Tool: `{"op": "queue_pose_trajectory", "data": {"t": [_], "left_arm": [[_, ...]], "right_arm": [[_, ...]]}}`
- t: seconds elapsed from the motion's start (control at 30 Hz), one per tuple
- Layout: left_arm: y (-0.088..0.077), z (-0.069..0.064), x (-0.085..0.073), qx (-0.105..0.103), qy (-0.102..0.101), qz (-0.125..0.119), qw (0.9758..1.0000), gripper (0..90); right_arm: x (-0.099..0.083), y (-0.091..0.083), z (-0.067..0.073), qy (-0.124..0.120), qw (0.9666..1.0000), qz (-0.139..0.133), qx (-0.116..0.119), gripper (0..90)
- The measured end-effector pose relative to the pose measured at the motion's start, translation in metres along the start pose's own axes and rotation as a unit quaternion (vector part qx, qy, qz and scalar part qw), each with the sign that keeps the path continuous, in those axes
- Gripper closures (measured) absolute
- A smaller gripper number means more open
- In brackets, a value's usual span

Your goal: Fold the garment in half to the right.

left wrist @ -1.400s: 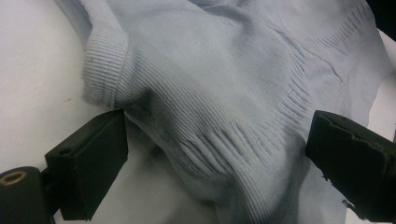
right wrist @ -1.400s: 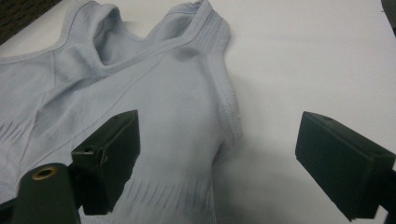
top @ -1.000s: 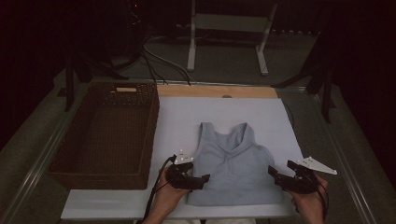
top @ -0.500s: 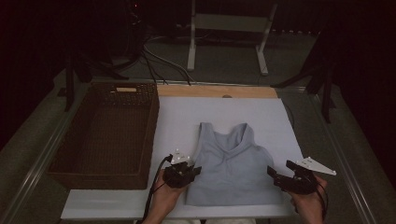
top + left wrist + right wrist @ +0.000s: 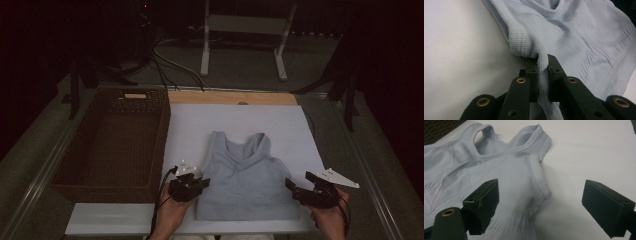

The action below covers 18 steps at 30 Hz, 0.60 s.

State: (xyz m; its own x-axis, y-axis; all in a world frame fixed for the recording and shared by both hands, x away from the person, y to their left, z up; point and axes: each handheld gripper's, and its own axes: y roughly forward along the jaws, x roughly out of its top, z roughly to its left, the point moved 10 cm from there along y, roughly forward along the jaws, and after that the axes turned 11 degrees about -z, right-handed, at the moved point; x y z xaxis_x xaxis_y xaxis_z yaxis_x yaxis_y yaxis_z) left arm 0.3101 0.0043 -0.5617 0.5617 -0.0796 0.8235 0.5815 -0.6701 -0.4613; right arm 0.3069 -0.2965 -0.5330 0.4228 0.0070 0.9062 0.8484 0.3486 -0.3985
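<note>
The left tongs [image 5: 192, 184] have just closed on the tank top [image 5: 245, 175] side edge at 9 o'clock, so lifting can begin once the right tongs [image 5: 300, 189], jaws apart at 3 o'clock, grip too.

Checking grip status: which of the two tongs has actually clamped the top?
The left tongs, shut on the pale blue top at its side edge; the right tongs stand open.

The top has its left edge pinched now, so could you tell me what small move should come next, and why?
Probably close the right gripper on the top's right edge. The left gripper is already shut on a fold of the fabric, while the right one stands open with one jaw over the cloth and the other over the bare table, gripping nothing.
</note>
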Motion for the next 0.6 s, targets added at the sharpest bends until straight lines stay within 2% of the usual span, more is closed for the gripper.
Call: {"op": "queue_pose_trajectory", "data": {"t": [0.6], "left_arm": [[-0.015,0.007,0.002,0.014,-0.005,0.002,0.9999,84.9]], "right_arm": [[0.0,0.0,0.002,-0.001,1.0,-0.002,0.004,14.6]]}}
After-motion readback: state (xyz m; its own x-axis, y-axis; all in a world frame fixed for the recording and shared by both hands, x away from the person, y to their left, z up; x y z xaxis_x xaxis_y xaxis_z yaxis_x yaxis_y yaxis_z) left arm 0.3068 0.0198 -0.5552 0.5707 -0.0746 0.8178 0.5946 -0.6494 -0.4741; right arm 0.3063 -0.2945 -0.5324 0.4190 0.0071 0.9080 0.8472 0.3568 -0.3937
